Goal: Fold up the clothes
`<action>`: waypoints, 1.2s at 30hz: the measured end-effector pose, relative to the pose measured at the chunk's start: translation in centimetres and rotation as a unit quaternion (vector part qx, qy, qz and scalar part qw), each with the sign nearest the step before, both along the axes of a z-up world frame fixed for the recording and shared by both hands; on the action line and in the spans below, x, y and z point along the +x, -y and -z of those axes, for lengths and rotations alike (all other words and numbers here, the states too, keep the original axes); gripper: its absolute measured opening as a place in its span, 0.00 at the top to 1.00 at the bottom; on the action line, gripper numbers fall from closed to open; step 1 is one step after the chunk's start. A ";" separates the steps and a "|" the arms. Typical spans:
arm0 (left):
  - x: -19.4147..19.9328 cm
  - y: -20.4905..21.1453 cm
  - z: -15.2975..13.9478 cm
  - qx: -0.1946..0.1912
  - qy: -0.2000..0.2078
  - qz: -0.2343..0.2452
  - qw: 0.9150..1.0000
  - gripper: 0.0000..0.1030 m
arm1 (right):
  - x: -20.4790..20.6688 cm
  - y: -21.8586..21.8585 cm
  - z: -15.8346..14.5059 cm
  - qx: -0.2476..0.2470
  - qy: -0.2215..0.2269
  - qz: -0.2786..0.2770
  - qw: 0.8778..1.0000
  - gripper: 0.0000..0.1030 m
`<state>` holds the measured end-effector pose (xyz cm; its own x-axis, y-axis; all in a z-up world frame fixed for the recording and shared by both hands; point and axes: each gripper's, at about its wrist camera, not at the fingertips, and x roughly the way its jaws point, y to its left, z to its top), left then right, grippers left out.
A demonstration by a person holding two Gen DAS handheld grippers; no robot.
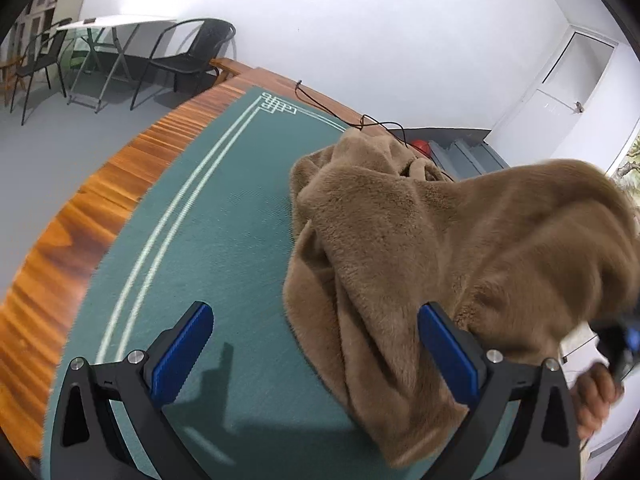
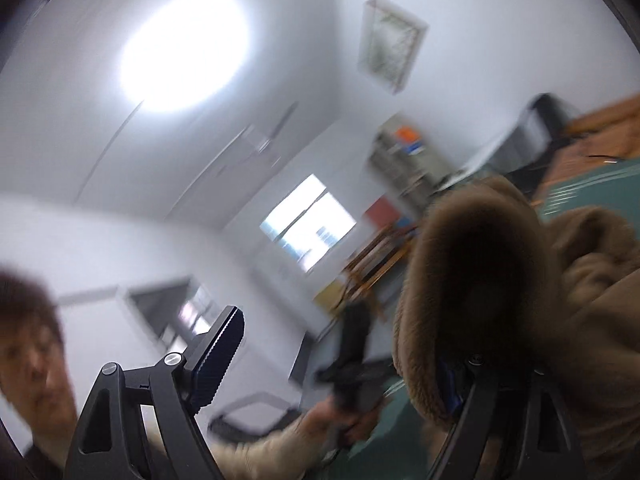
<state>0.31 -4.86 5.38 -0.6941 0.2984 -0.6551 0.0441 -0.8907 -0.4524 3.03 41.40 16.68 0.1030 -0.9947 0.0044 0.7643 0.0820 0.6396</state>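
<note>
A brown fleece garment (image 1: 400, 248) lies crumpled on the right half of the green mat (image 1: 208, 232). Its right part is lifted off the table. My left gripper (image 1: 316, 354) is open low over the mat, and its right finger (image 1: 448, 356) rests against the garment's near fold. At the right edge a hand (image 1: 596, 396) holds the other tool under the raised cloth. The right wrist view is blurred and tilted up at the ceiling. There my right gripper (image 2: 332, 368) is open, and the garment (image 2: 480, 280) is draped over its right finger, hiding it.
The mat covers a wooden table (image 1: 80, 216). A black cable (image 1: 340, 112) trails along the table's far edge. Black chairs (image 1: 188, 56) and a white folding table (image 1: 116, 24) stand beyond. A person's head (image 2: 28, 340) is at the left of the right wrist view.
</note>
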 end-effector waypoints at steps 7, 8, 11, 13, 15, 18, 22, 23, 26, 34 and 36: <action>4.8 1.1 -2.4 -0.019 -0.023 0.001 1.000 0.00 | 13.6 4.3 2.9 0.134 -0.097 -0.098 0.981 0.02; 5.4 1.1 -2.6 -0.020 -0.024 0.002 1.000 0.00 | 15.0 4.6 3.8 0.148 -0.098 -0.106 0.978 0.02; 7.3 1.0 -3.1 -0.018 -0.027 0.010 0.999 0.00 | 19.0 5.4 6.3 0.188 -0.098 -0.122 0.970 0.02; 8.1 0.5 -3.5 -0.012 -0.029 0.024 0.999 0.00 | 20.5 5.3 7.3 0.207 -0.097 -0.111 0.967 0.02; 9.4 -0.4 -3.9 -0.010 -0.029 0.045 0.999 0.00 | 21.5 4.9 7.6 0.217 -0.089 -0.091 0.968 0.02; 10.9 -1.5 -4.0 -0.002 -0.021 0.072 0.997 0.00 | 22.0 4.1 8.2 0.220 -0.071 -0.058 0.971 0.02; 11.8 -2.9 -3.5 0.027 0.010 0.101 0.994 0.00 | 22.6 3.8 8.7 0.233 -0.066 -0.022 0.970 0.02; 12.1 -3.3 -3.4 0.035 0.018 0.108 0.993 0.00 | 22.7 3.8 8.8 0.235 -0.067 -0.016 0.970 0.02; 12.8 -4.4 -3.1 0.057 0.041 0.129 0.989 0.00 | 22.8 3.9 9.1 0.245 -0.071 0.002 0.967 0.02; 13.5 -7.9 -2.9 0.108 0.080 0.181 0.974 0.00 | 22.2 2.8 9.4 0.273 -0.094 0.025 0.957 0.02; 13.2 -8.7 -2.8 0.104 0.082 0.185 0.974 0.00 | 21.9 2.6 9.4 0.274 -0.097 0.031 0.956 0.02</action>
<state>13.47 3.89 8.21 -0.4052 0.6458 -0.6471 -0.1750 -0.7495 -0.6384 24.97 38.77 7.31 -0.0099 -0.8465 -0.5322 0.8657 -0.2736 0.4191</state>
